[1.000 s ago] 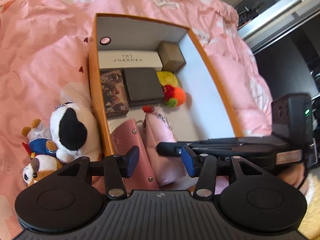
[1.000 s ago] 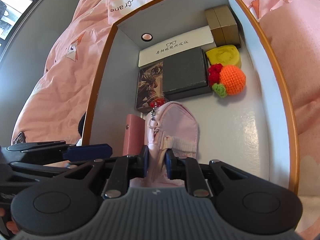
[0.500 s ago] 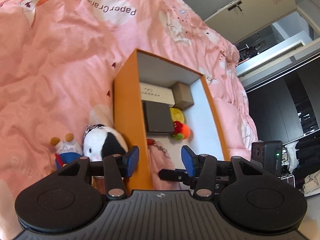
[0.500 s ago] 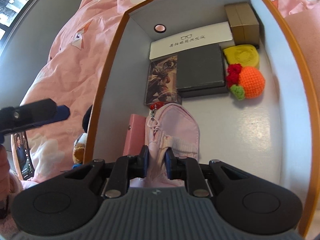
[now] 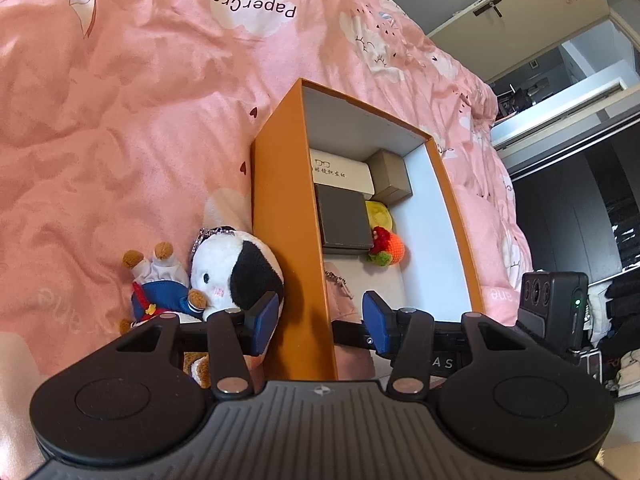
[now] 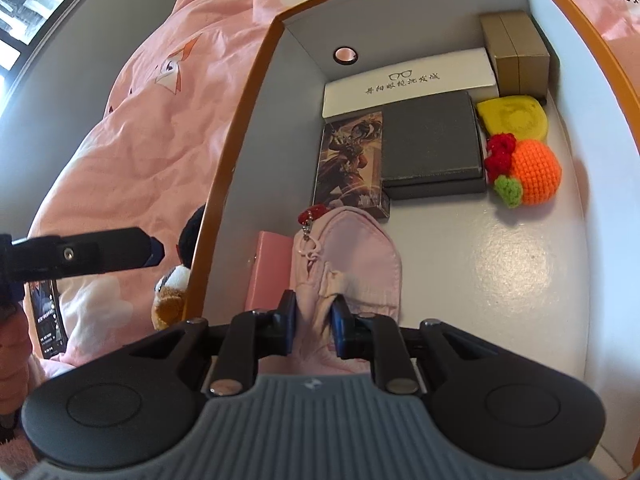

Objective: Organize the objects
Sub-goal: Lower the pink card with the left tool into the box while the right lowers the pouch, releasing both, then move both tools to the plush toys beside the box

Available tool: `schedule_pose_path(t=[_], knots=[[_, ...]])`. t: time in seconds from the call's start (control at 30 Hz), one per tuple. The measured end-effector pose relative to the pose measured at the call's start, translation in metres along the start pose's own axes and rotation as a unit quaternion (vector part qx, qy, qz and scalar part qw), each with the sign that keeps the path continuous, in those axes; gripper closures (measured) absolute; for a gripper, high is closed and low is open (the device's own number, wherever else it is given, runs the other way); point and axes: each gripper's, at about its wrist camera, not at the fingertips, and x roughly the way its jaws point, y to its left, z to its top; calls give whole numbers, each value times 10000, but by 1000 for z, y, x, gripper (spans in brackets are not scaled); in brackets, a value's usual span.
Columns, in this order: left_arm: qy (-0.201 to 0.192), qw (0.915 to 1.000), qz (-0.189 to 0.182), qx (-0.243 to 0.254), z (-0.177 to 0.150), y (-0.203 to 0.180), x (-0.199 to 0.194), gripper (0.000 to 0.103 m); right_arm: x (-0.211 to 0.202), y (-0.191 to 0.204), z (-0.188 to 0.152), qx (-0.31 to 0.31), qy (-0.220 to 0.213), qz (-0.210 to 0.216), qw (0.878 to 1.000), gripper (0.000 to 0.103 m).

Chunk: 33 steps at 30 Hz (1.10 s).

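Observation:
An orange box with a white inside lies on the pink bed cover. My right gripper is shut on a pink cloth pouch that rests on the box floor beside a pink wallet. My left gripper is open and empty, its fingers astride the box's left wall. Outside that wall lie a black-and-white plush dog and a small bear plush in blue.
Inside the box are a white glasses case, a dark grey box, a picture card box, a tan box, a yellow item and a crocheted orange. A phone lies at the left.
My left gripper has drawn back and to the left, out of the box, and now straddles its left wall. My right gripper has stayed shut on the pouch.

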Motion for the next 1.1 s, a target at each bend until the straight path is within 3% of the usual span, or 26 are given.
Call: schedule_pose_path(t=[0.13, 0.2, 0.4, 0.67, 0.9, 1.1], knots=[[-11, 9999, 113, 123, -3, -3, 0, 47, -4, 10, -5, -222, -139, -219, 9994, 73], [13, 9998, 117, 163, -4, -4, 0, 47, -5, 15, -6, -316, -213, -399, 9985, 63], [-16, 9996, 123, 246, -5, -6, -2, 47, -19, 28, -9, -610, -615, -911, 9921, 45], [-104, 9991, 226, 344, -5, -10, -9, 47, -45, 59, -14, -1020, -1449, -1109, 9779, 44], [-141, 9985, 376, 361, 1, -1, -27, 50, -45, 102, -14, -1867, -2025, -1367, 9516, 45], [-133, 9977, 572, 333, 3, 19, -48, 50, -37, 123, -16, -2001, -2028, -1066, 9526, 45]])
